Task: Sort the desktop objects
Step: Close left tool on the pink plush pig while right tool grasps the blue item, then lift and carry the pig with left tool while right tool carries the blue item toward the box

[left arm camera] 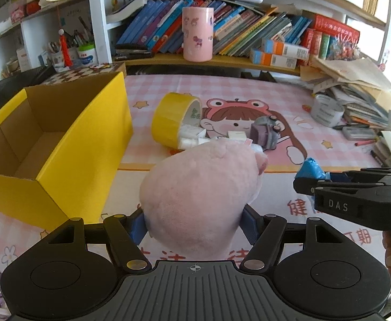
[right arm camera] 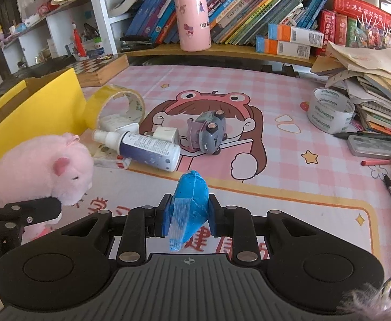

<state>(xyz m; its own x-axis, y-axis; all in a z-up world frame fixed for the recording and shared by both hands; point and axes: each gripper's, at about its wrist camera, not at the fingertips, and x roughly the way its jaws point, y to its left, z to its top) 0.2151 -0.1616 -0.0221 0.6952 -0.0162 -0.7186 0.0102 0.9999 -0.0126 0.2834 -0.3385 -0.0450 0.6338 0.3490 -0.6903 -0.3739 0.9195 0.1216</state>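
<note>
My left gripper (left arm camera: 194,226) is shut on a pink plush pig (left arm camera: 198,192), which fills the middle of the left wrist view; the right wrist view catches the pig (right arm camera: 42,171) at its left edge. My right gripper (right arm camera: 188,216) is shut on a blue lump wrapped in clear film (right arm camera: 190,200), held above the mat; that gripper and the blue lump (left arm camera: 312,169) also show at the right of the left wrist view. An open yellow cardboard box (left arm camera: 48,139) stands to the left of the pig.
On the pink cartoon mat (right arm camera: 249,192) lie a yellow tape roll (right arm camera: 115,107), a white spray bottle (right arm camera: 142,149), a white charger (right arm camera: 166,135), a grey toy car (right arm camera: 207,131) and a white tape roll (right arm camera: 329,109). Paper piles (right arm camera: 369,80) crowd the right, a bookshelf with a pink cup (right arm camera: 192,21) the back.
</note>
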